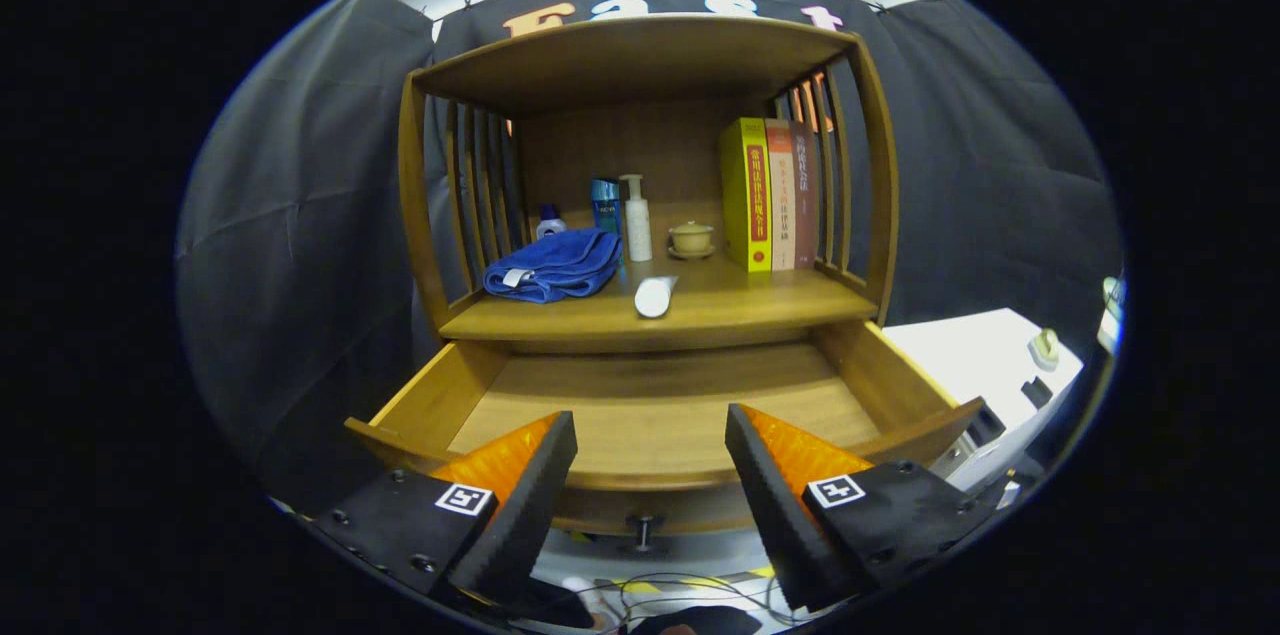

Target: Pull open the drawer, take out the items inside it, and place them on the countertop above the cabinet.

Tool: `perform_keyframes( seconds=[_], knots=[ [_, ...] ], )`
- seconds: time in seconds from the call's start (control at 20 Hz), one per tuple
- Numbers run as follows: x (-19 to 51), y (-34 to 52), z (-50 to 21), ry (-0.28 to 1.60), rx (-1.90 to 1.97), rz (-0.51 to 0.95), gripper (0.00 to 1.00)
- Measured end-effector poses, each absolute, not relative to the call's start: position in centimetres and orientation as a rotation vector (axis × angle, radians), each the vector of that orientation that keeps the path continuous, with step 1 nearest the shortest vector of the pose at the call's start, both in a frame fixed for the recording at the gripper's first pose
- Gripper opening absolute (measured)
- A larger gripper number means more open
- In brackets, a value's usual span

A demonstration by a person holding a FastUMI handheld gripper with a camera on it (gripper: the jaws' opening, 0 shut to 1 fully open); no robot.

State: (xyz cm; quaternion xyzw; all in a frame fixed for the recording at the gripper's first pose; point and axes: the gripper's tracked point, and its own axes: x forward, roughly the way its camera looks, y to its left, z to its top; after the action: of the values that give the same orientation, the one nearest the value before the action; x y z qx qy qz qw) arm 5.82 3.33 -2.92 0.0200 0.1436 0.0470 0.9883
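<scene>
Presently we note the tongs point(650, 455) spread wide, nothing between their fingers, hovering just above the front edge of the pulled-out light wooden drawer point(660, 405). Its floor shows bare wood from side wall to side wall, and a small dark metal knob point(644, 529) sticks out of the front panel, below and between the fingers.

Beyond the drawer we see the wooden surface point(740, 300) of the cabinet, roofed by a top board and fenced by slatted sides. On it, nearest the drawer, a white cylindrical tube point(655, 296) lies on its side, its round end toward us. Left of the tube, a folded blue towel point(553, 266) with a white tag. Behind the towel, a small white bottle with a blue cap point(549, 223), then a blue box point(605, 206) touching or just beside a tall white pump bottle point(636, 218). Right of the pump bottle, a small yellowish lidded cup on a saucer point(691, 240). Further right, three upright books: a thick yellow book point(747, 195), an orange-spined book point(782, 195) and a dark brown book point(804, 193), pressed side by side against the right slats.

Right of the drawer, a white table point(975, 360) carries small objects too small to tell.
</scene>
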Motion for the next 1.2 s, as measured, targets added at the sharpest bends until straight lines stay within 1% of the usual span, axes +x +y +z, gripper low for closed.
perform_keyframes(
  seconds=[0.5, 0.65, 0.9, 1.2],
  knots=[
    [3.9, 2.0, -7.1, 0.299, 0.066, 0.063, 0.99],
    [4.6, 2.4, -7.6, 0.287, 0.068, 0.075, 0.99],
    [5.1, 1.9, -8.2, 0.269, 0.017, 0.024, 0.98],
    [6.5, 2.0, -7.9, 0.266, 0.022, 0.022, 0.96]
  ],
)
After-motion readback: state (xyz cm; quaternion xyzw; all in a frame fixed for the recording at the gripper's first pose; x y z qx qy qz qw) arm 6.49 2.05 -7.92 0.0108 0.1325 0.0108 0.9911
